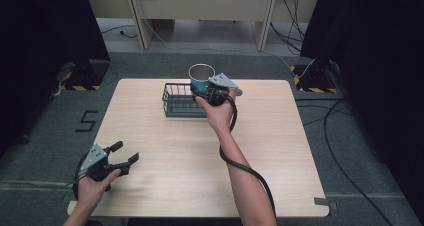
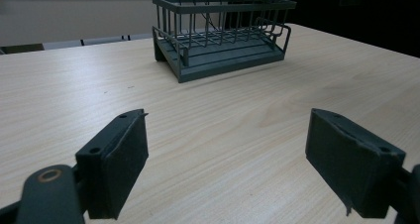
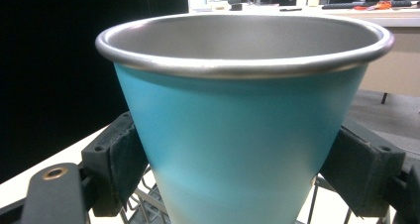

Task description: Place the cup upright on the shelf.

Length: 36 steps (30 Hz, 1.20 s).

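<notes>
Seemingly the step in hand is carrying the cup over to the rack. From the high view, the right tongs [image 1: 209, 90] hold a teal cup [image 1: 201, 77] with a metal rim at the far right end of the dark wire rack [image 1: 181, 100], which stands toward the back of the bench [image 1: 165, 156]. The right forearm stretches well forward across the bench, cable trailing along it. The left tongs [image 1: 124, 153] rest near the front left corner, jaws spread with nothing between them, the left hand [image 1: 92, 186] just off the bench edge.

Next, the left gripper view: both jaws stand wide apart above bare wood, and the rack [image 2: 223, 35] sits well ahead, with nothing inside it that I can see.

Lastly, the right gripper view: the cup [image 3: 242, 135] stands upright, mouth up, its tapered wall clenched between the two jaws, one on each side. Rack wires [image 3: 148, 194] show just below it, so it looks held over the rack rather than set down; whether its base touches is hidden.

As a judgement, the next move calls for lowering the cup straight down into the rack, keeping it level, then releasing the right tongs.
</notes>
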Available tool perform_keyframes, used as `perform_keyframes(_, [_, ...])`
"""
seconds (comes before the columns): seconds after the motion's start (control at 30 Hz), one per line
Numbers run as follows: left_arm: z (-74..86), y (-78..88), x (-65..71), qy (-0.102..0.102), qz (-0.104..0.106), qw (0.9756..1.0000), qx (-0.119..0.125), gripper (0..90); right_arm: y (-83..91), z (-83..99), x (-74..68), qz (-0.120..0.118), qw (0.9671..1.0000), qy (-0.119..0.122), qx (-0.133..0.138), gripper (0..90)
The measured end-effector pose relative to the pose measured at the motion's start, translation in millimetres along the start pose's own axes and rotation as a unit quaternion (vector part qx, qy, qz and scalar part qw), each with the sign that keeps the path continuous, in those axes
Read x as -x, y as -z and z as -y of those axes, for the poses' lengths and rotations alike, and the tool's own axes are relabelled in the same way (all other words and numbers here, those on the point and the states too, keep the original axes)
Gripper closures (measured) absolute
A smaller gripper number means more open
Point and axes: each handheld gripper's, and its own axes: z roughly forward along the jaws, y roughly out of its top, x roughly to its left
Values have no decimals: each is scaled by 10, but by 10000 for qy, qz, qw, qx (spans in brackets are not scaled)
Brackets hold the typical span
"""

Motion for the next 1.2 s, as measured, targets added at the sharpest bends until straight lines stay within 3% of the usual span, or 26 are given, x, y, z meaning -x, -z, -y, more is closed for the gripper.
perform_keyframes(0.57, [-4, 2, 0, 9, 2, 10000, 25, 160, -185, -33, -37, -5, 10000, -76, -45, 186])
perform_keyframes(1.2, [-3, -4, 0, 30, 12, 10000, 35, 160, -398, 17, -16, 189, 9995, -87, -246, 185])
